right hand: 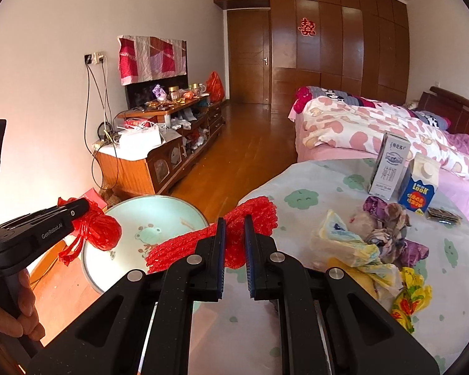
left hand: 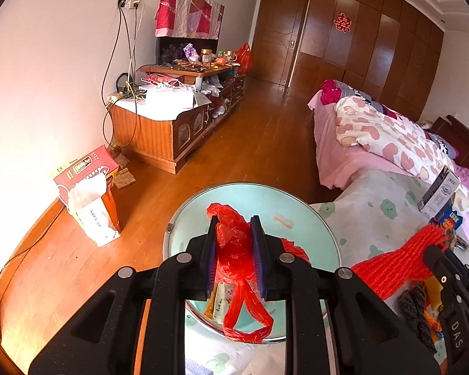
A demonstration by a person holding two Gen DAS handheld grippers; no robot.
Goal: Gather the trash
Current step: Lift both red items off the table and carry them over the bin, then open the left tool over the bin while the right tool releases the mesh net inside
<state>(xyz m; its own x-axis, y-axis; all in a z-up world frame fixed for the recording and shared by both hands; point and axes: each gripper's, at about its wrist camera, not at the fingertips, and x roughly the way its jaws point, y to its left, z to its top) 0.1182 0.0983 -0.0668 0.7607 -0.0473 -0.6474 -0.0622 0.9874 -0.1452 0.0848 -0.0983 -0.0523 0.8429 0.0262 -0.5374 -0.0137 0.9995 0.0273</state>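
My left gripper [left hand: 234,222] is shut on a crumpled red plastic bag [left hand: 234,243] and holds it above a pale green basin [left hand: 222,197] that stands beside the table. From the right wrist view the same bag [right hand: 100,231] hangs over the basin [right hand: 147,218]. My right gripper [right hand: 234,218] is shut on a red foam net [right hand: 250,215], held over the table's left edge. The net [left hand: 390,265] also shows at the right of the left wrist view. Small packets lie in the basin under the bag.
A table with a cloud-print cloth [right hand: 312,187] carries two cartons [right hand: 389,168], crumpled wrappers [right hand: 359,250] and a yellow bag [right hand: 412,297]. A bed [right hand: 375,128] lies beyond. A cluttered wooden cabinet [left hand: 172,125] stands by the wall, paper bags [left hand: 90,200] on the floor.
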